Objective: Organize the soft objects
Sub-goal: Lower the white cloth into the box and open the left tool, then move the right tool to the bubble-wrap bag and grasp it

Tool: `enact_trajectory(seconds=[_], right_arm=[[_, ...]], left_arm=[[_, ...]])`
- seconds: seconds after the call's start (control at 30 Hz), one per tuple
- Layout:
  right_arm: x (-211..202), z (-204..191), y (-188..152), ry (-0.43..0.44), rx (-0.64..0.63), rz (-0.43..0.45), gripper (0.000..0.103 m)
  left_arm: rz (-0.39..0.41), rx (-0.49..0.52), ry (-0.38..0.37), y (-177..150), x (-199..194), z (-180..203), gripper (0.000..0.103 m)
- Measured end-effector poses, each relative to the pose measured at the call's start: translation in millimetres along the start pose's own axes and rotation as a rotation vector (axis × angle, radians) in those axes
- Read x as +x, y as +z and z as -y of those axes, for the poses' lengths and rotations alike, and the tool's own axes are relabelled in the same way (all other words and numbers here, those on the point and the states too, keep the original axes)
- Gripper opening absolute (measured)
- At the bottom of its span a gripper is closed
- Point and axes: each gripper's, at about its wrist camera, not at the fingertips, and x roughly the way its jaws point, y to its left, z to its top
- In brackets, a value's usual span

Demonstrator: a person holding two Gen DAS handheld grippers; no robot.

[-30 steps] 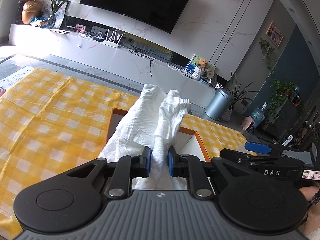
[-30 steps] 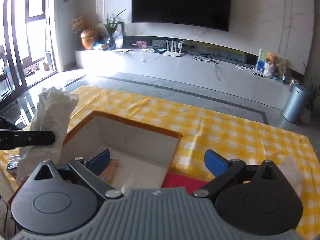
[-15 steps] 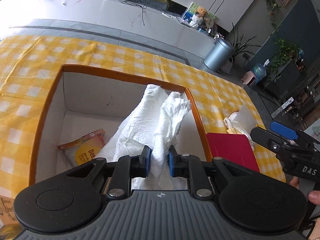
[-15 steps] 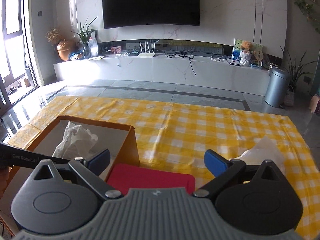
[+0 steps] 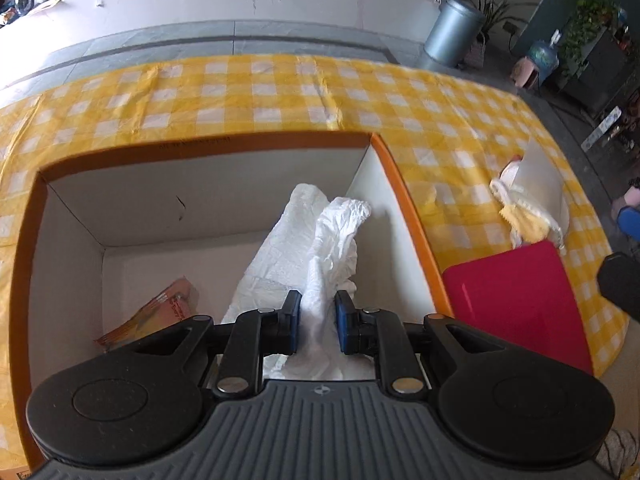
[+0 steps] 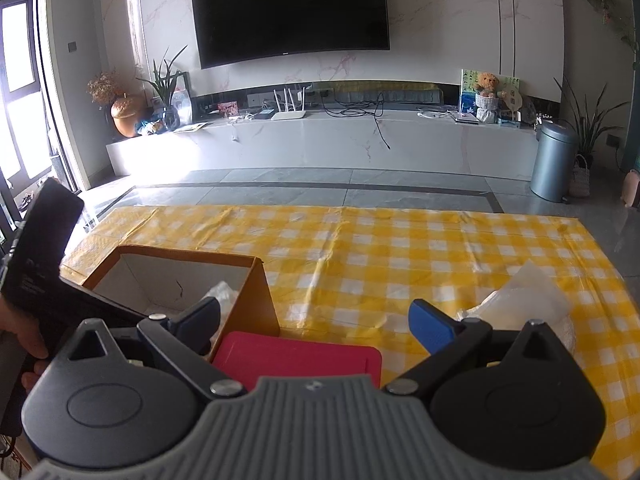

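My left gripper (image 5: pixel 317 322) is shut on a crumpled white cloth (image 5: pixel 320 240) and holds it down inside an orange cardboard box (image 5: pixel 208 146) with white inner walls. The cloth hangs toward the box's right side. An orange packet (image 5: pixel 160 314) lies on the box floor at the left. My right gripper (image 6: pixel 316 324) is open and empty, above a red flat pad (image 6: pixel 296 360) to the right of the box (image 6: pixel 256 304). A white and yellow soft bundle (image 5: pixel 528 208) lies on the checked cloth further right; it also shows in the right wrist view (image 6: pixel 524 300).
The table is covered by a yellow checked cloth (image 6: pixel 400 248). The red pad (image 5: pixel 516 300) lies against the box's right wall. Beyond the table are a grey floor, a white TV bench (image 6: pixel 320 144) and a metal bin (image 6: pixel 554 164).
My left gripper has tilted down and lowered the white cloth from above the box into it. My right gripper has swung right, from over the box to over the red pad.
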Motion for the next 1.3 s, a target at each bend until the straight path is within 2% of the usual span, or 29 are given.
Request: enact_trajectory(seconds=[0.13,0.2,0.3,0.4,0.47,0.57,0.77,0.9,0.97,1.2,1.3], right_arm=[[2,-3,-1,0.033,-0.018,-0.007,0.099],[3,-4,-1,0.041,-0.034,-0.015,0.098],[5,-6,-2,0.029,-0.052,-0.023,0.098],[5,-5,-2,0.026,-0.054,-0.02,0.098],[5,-4,-3,0.024,-0.053,-0.018,0.098],[6,0,-3,0.015,-0.056,-0.015,0.098],[0,5,-1,-0.004,-0.053,-0.005,0.098],[-11,8,2,-0.022,-0.068,0.018,0.098],[-19,11,4,-0.03,-0.067,0.035,0.098],[-42,27,6,-0.046,-0.027,0.071,0.098],[-51,35,5,-0.046,-0.01,0.08,0.098]], left_arm=[[-0.126,0.24,-0.029,-10,19,23,0.022],[-0.144,0.281,0.015,-13,22,30,0.022],[-0.152,0.289,0.028,-9,25,28,0.024],[-0.147,0.35,0.087,-7,25,27,0.038],[-0.131,0.389,0.124,-8,23,28,0.043],[-0.107,0.42,0.16,-9,15,31,0.07],[0.018,0.461,0.219,-15,-23,41,0.08],[0.124,0.441,0.231,-19,-64,46,0.088],[0.139,0.429,0.228,-23,-82,47,0.089],[0.227,0.236,0.234,-36,-126,42,0.088],[0.266,0.169,0.193,-44,-139,45,0.088]])
